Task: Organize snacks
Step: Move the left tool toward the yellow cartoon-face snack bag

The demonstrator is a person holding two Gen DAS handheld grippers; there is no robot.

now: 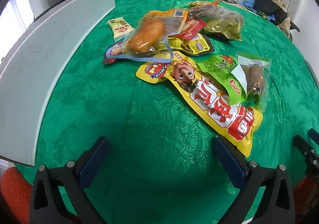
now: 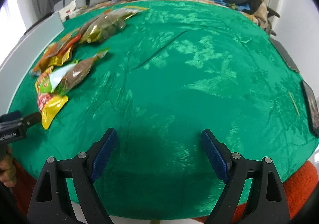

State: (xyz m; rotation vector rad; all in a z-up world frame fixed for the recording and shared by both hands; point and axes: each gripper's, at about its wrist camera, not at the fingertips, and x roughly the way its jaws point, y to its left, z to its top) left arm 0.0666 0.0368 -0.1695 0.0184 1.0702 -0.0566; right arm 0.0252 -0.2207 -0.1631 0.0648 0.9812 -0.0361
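Note:
A pile of snack packets lies on the green tablecloth. A long yellow and red packet lies nearest my left gripper, which is open and empty just short of it. Behind are a green packet, a clear packet with a brown snack, a clear packet with a chicken leg, a gold packet and a pale packet. My right gripper is open and empty over bare cloth, right of the pile.
A white box wall curves along the table's left side. A dark phone and another dark flat item lie at the right edge. A thin stick lies near them. Cushions and clothes lie beyond the table.

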